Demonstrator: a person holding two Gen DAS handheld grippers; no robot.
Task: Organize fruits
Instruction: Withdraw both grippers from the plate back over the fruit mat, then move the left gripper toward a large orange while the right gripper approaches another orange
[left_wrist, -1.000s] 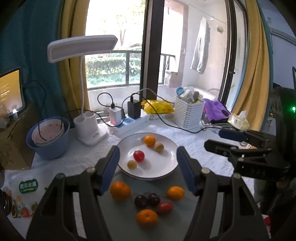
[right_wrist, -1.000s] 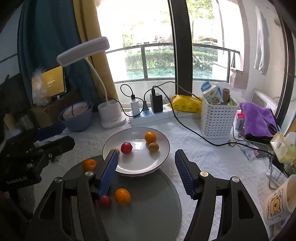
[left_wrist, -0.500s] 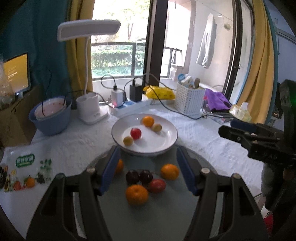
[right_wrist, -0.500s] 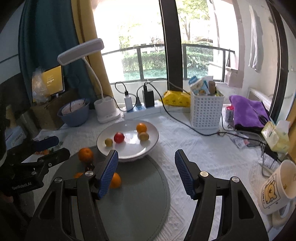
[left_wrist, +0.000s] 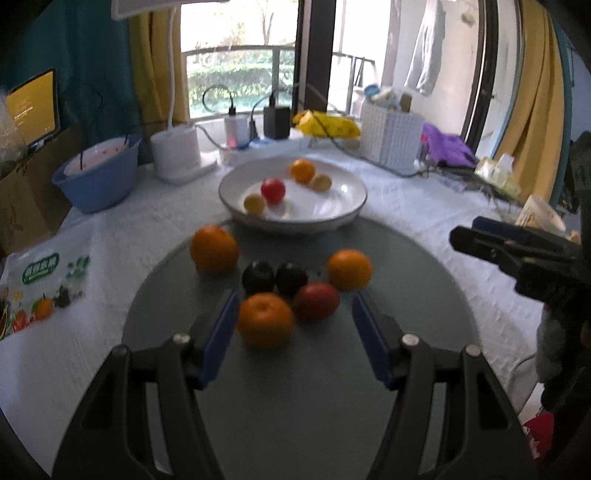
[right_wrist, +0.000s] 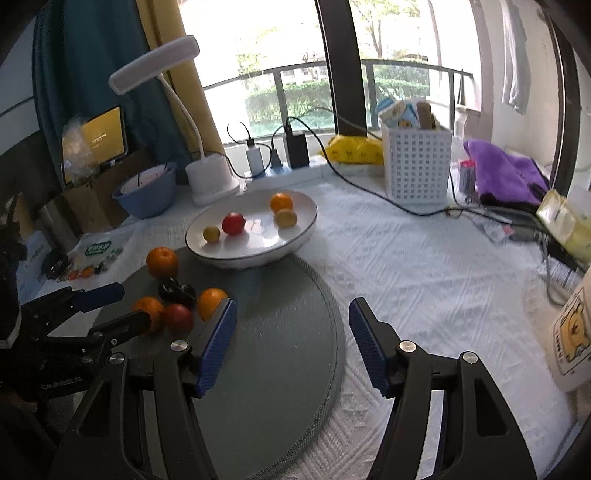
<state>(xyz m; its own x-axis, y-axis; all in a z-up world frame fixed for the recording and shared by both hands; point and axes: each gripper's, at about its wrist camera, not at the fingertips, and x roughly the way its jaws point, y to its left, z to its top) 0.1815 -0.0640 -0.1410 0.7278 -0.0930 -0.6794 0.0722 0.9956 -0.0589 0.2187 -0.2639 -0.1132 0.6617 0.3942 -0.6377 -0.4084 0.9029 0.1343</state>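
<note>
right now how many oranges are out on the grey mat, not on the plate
3: one orange at the mat's left edge near the plate, a second orange on the right of the cluster, a third orange nearest the left hand-held gripper. None seem hidden.

Desk lamp (left_wrist: 147, 7) head cut by left-wrist view's top edge; mug (right_wrist: 570, 332) cropped at right-wrist view's right edge; bag (left_wrist: 37, 273) print too blurred to read.

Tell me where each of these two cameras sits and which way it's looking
Left wrist: on the left gripper, angled down at the mat's fruit cluster; its own open fingers show, right gripper at right.
Right wrist: on the right gripper, over bare mat; own open fingers, left gripper at left.
Shared: white plate, mat, fruit.
</note>
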